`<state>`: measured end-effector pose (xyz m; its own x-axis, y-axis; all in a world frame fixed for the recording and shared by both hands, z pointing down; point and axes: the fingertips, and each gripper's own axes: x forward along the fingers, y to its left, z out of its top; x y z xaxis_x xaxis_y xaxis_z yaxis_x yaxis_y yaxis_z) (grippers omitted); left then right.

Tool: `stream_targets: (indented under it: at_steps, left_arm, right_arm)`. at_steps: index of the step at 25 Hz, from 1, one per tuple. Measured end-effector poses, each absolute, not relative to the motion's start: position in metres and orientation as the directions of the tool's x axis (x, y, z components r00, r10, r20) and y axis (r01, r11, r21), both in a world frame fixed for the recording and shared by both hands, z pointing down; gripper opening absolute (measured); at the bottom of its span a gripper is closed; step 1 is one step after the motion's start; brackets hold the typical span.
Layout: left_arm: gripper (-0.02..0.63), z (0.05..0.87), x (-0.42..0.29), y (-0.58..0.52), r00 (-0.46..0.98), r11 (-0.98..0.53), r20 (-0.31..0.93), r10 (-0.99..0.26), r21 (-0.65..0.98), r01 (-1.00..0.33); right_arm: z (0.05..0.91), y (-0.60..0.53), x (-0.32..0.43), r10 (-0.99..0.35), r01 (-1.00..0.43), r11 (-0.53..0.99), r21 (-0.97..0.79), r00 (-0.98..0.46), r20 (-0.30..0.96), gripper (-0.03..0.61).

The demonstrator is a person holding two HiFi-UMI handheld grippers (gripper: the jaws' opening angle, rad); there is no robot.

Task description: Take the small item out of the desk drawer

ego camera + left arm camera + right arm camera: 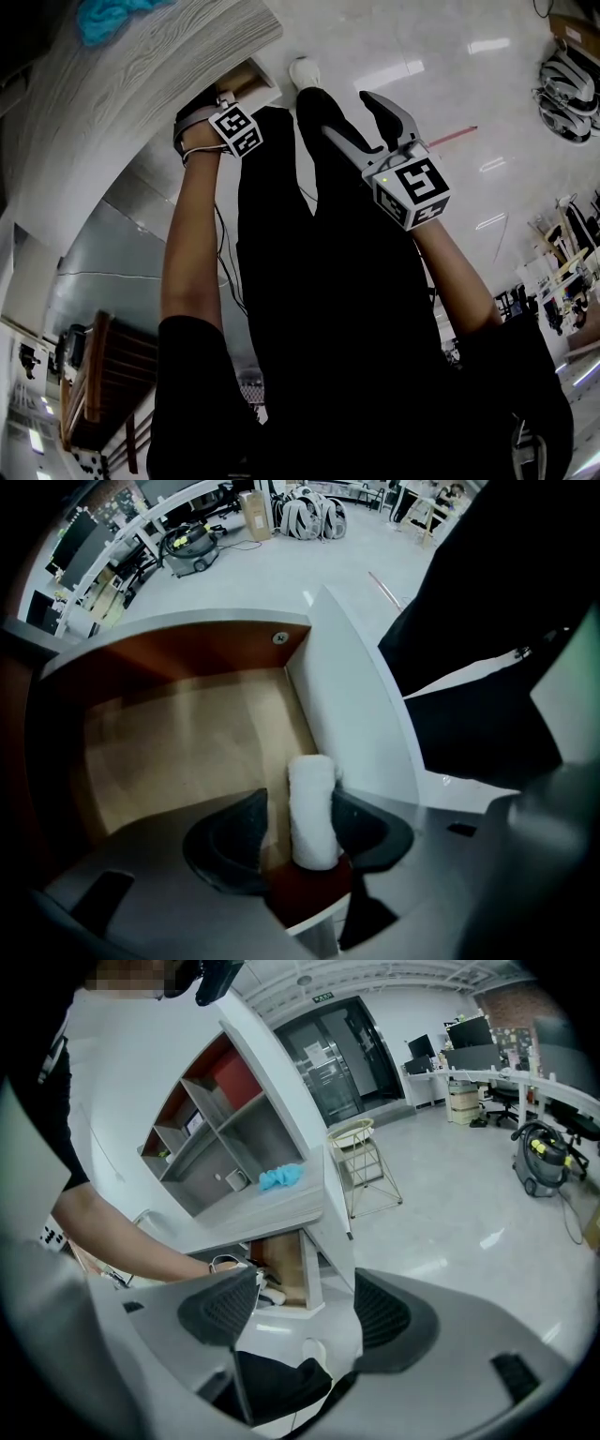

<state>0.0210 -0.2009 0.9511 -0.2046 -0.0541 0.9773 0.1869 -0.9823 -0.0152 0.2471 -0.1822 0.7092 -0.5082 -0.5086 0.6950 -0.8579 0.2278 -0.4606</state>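
Roll (312,803) white, in drawer (187,742) | left hand-held gripper (300,808) jaws astride it, unclamped

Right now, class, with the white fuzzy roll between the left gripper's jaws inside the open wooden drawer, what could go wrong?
On the left gripper, one jaw seems short of the white fuzzy roll: it may tip. The roll stands beside the white drawer panel, which that gripper could catch while lifting.

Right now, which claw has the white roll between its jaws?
The left claw: it reaches into the open drawer with the white roll standing between its jaws. The right claw is outside the drawer, jaws apart and empty.
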Motion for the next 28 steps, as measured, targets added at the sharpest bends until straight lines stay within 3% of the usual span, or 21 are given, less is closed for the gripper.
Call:
stream_targets:
  at_steps: [3, 6, 16, 21, 28]
  left_arm:
    - [0.202, 0.949, 0.023, -0.199, -0.198, -0.985, 0.98, -0.031, 0.004, 0.174]
    - [0.13, 0.949, 0.02, -0.191, -0.198, -0.984, 0.98, -0.02, 0.015, 0.176]
    - [0.127, 0.92, 0.041, -0.205, -0.108, -0.997, 0.992, -0.061, -0.054, 0.063]
    - [0.127, 0.881, 0.06, -0.21, -0.014, -0.993, 0.997, -0.071, -0.072, -0.092]
    - [0.127, 0.832, 0.054, -0.208, 0.043, -0.983, 0.989, -0.138, -0.132, -0.129]
  right_arm:
    - [0.708, -0.184, 0.25, -0.509, -0.859, 0.235, -0.454, -0.507, 0.695, 0.311]
    - [0.707, -0.185, 0.25, -0.509, -0.859, 0.239, -0.452, -0.508, 0.695, 0.311]
    - [0.693, -0.187, 0.248, -0.523, -0.861, 0.25, -0.442, -0.504, 0.687, 0.31]
    - [0.674, -0.187, 0.252, -0.547, -0.866, 0.225, -0.447, -0.492, 0.677, 0.31]
    - [0.635, -0.2, 0.238, -0.569, -0.862, 0.27, -0.429, -0.502, 0.652, 0.31]
